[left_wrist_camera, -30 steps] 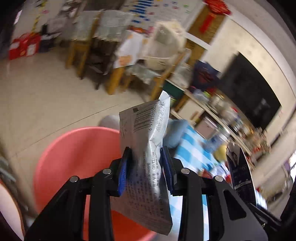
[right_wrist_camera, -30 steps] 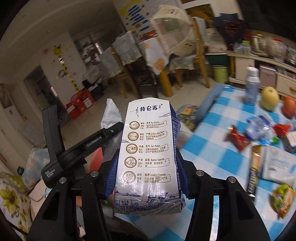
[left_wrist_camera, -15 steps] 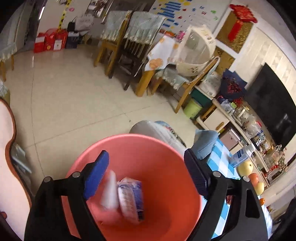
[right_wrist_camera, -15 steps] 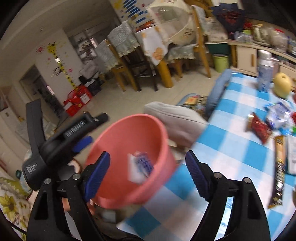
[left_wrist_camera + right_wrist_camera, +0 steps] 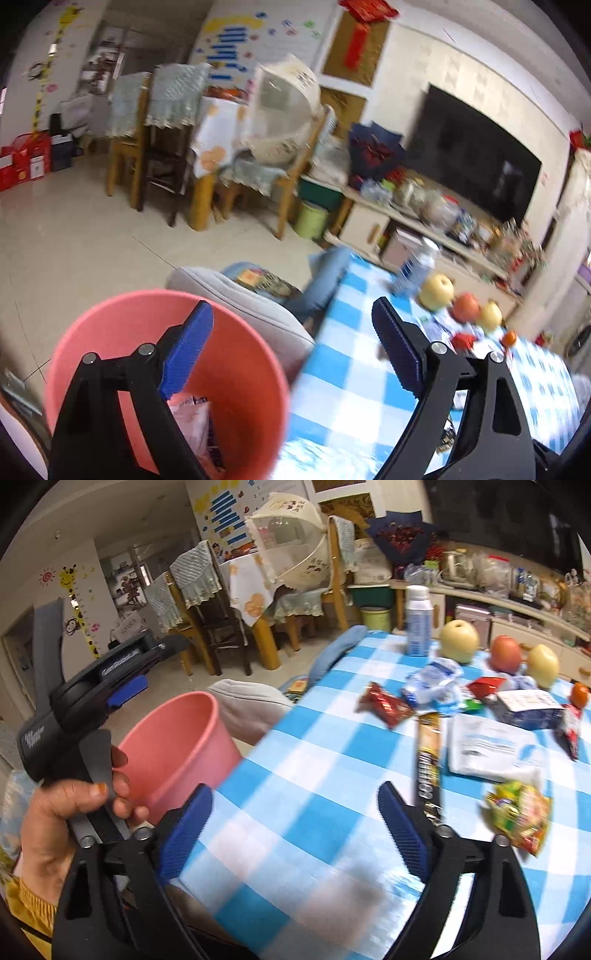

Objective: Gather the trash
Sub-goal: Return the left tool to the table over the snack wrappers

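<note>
A drop into the pink bucket (image 5: pixel 110 332) appears to be just finished, and a reach back to the counter (image 5: pixel 314 775) for more trash is judged to be the step in hand. The jaws of the left gripper (image 5: pixel 291 354) have just been opening and are seen wide, with nothing between them; a wrapper and a carton (image 5: pixel 195 417) are seen lying inside the bucket. The jaws of the right gripper (image 5: pixel 295 834) have likewise just been opening and stand wide and empty over the checked cloth.

Trash is still spread on the counter: a long brown bar wrapper (image 5: pixel 428 760), a green and red snack bag (image 5: pixel 521 819), a white pouch (image 5: pixel 487 746) and a red wrapper (image 5: pixel 384 705). The brown wrapper, just ahead of the right jaws, is judged the nearest pick; a low, flat approach would be needed.

The bucket stands beside the counter's near edge, with a grey cushion (image 5: pixel 251 705) behind it. The fruit (image 5: pixel 460 640) and the bottle (image 5: pixel 417 620) at the far side should be left alone. Open cloth is available between the 2 grippers.
</note>
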Demonstrator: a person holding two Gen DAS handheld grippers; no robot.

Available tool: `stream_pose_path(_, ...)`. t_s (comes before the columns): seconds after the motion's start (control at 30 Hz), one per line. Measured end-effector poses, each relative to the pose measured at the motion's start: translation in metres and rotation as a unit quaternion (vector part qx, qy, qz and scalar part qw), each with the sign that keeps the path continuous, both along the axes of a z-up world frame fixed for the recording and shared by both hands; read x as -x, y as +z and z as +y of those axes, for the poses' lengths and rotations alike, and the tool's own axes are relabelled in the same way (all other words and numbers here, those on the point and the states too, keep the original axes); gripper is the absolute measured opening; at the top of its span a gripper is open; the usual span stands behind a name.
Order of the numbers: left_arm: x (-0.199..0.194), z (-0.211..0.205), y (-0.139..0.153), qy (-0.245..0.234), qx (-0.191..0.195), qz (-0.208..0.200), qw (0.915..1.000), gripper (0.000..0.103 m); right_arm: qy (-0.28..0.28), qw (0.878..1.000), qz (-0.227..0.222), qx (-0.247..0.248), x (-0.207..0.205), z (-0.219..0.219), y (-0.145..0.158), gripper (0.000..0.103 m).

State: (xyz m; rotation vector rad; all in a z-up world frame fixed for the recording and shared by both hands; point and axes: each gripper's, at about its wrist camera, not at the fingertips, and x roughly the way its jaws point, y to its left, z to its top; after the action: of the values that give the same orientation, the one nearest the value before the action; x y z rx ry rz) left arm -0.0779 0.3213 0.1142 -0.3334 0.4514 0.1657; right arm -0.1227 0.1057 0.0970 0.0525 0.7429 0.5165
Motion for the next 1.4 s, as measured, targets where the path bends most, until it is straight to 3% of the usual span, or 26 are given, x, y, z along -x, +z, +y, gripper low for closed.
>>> stream_pose_path(0.23, -0.011, -0.055, -0.002, -0.066, -0.038, 0.02, 0.9969, 0.088, -0.029, 0.999, -0.019, -0.016, 0.008, -0.043, 0.005, 0.094)
stream_pose_path(0.43, -0.018, -0.085, -0.017, -0.115, -0.043, 0.043, 0.9915, 0.088, -0.044, 0.999, -0.022, -0.015, 0.011, -0.066, 0.003, 0.094)
stream_pose_path(0.57, -0.02, -0.104, -0.024, -0.127, -0.073, 0.053, 0.9878, 0.088, -0.049, 0.998, -0.034, -0.015, 0.014, -0.079, 0.004, 0.094)
stream_pose_path(1.17, -0.032, -0.143, -0.041, -0.149, -0.091, 0.072, 0.982, 0.088, -0.063, 0.996, -0.062, 0.022, 0.012, -0.129, 0.003, 0.094)
stream_pose_path(1.4, -0.039, -0.174, -0.05, -0.177, -0.117, 0.088, 0.9732, 0.088, -0.091, 0.994, -0.061, 0.012, 0.006, -0.163, 0.004, 0.095)
